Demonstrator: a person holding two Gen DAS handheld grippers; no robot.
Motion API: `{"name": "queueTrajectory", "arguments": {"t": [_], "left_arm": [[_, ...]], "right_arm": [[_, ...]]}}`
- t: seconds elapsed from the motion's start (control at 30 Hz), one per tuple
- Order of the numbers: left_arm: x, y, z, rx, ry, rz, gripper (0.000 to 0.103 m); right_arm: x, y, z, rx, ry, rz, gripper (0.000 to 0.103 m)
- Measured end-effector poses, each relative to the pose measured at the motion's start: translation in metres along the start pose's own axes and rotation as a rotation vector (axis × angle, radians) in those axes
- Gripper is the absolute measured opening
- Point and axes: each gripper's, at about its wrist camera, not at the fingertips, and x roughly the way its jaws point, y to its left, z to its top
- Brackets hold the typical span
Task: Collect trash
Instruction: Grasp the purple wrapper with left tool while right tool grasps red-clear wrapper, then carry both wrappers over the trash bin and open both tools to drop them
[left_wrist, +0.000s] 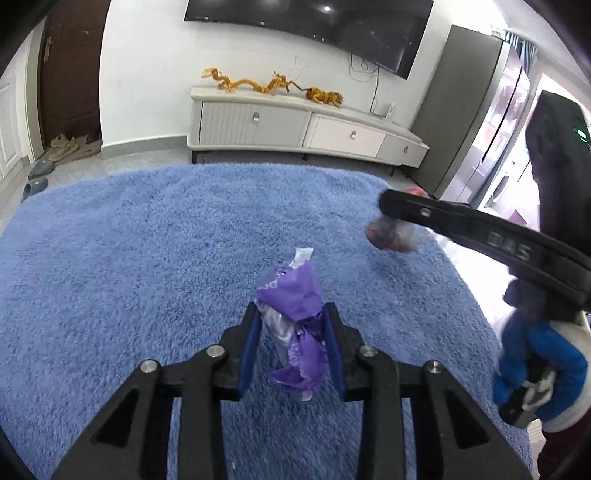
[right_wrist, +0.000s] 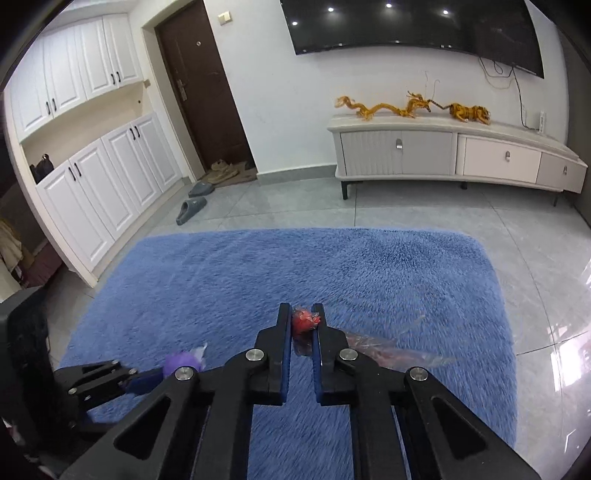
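The left gripper (left_wrist: 291, 314) is clamping a purple wrapper (left_wrist: 291, 295) above the blue rug (left_wrist: 147, 258); its print is unreadable. The right gripper (right_wrist: 301, 317), marked "DAS", is pinching a red-and-clear wrapper (right_wrist: 303, 320).

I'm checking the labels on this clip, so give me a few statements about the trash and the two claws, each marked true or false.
1. The left claw is closed on a purple wrapper. True.
2. The right claw is wide open with nothing between its fingers. False: it is shut on a red and clear plastic wrapper.
3. Both pieces of trash are over a blue shaggy rug. True.
4. The rug lies on a wooden floor. False: the floor is grey tile.
5. Yellow dragon figures stand on the TV cabinet. True.
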Motion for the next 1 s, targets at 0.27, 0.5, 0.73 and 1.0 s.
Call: {"name": "queueTrajectory", "arguments": {"t": [0.27, 0.5, 0.73, 1.0], "left_arm": [[-0.065, -0.008, -0.004, 0.007, -0.103, 0.003, 0.031], [-0.123, -0.019, -0.012, 0.020, -0.195, 0.003, 0.031], [-0.164, -0.044, -0.018, 0.048, -0.259, -0.030, 0.031], [-0.177, -0.090, -0.020, 0.097, -0.268, -0.099, 0.031]], "right_arm": [[-0.099, 0.027, -0.018, 0.023, -0.095, 0.021, 0.009], [-0.183, 0.052, -0.032, 0.022, -0.193, -0.001, 0.009], [-0.245, 0.068, -0.051, 0.023, -0.251, -0.057, 0.009], [-0.310, 0.052, -0.076, 0.091, -0.327, -0.142, 0.009]]}}
